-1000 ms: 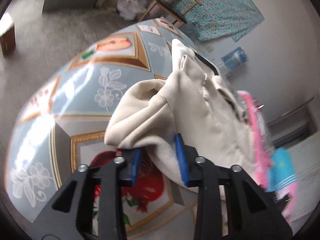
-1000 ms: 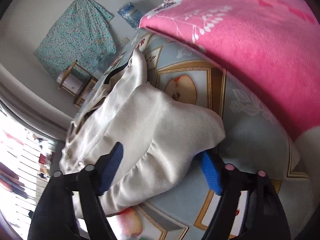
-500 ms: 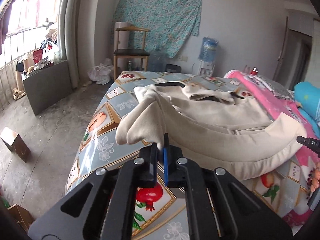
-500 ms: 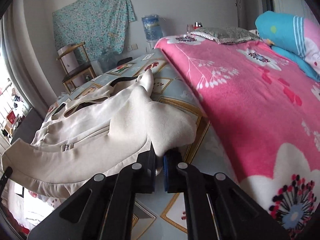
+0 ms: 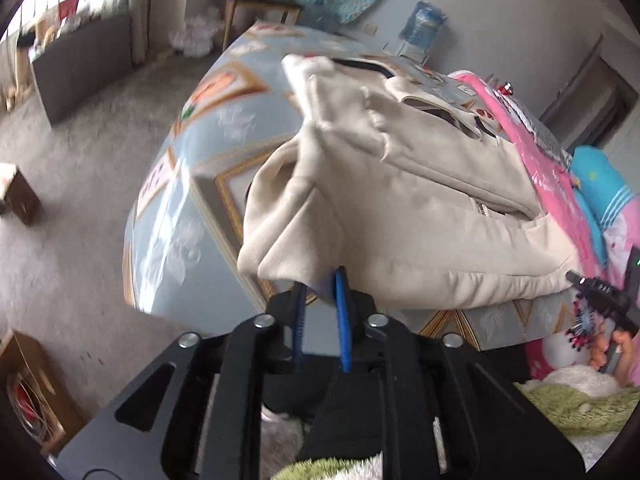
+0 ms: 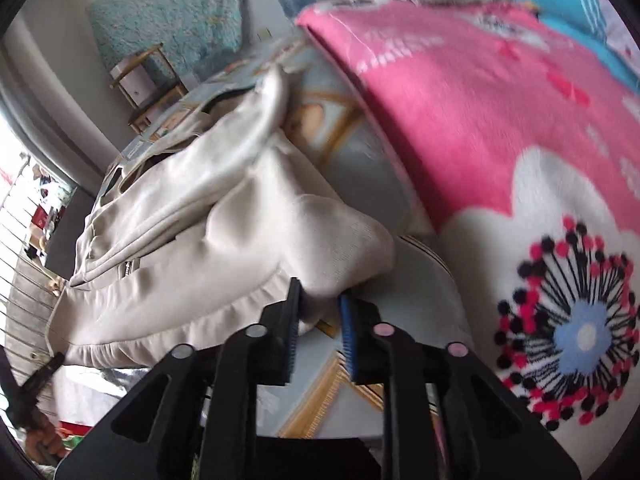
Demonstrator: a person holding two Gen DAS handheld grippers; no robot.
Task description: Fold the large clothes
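A cream jacket (image 5: 400, 200) lies bunched on the table with the fruit-patterned cover (image 5: 192, 208). My left gripper (image 5: 320, 292) is at the jacket's near left corner. Its jaws are opening, and the fabric's edge hangs loose between the blue pads (image 5: 342, 312). In the right wrist view the jacket (image 6: 200, 240) fills the left half. My right gripper (image 6: 320, 304) is at its near right corner, jaws opening, with a fold of cloth still between the tips and a gap beside the right pad (image 6: 347, 336). The other gripper shows at each view's edge.
A pink flowered blanket (image 6: 480, 120) covers the bed right of the table. A wooden chair (image 6: 148, 80), a water bottle (image 5: 422, 26) and a teal wall cloth stand at the far end. Cardboard boxes (image 5: 20, 196) sit on the floor at left.
Half a second ago both grippers were shut on the jacket's near corners. Now both pairs of jaws have parted, both views have tilted, and the corners sag loose at the tips.
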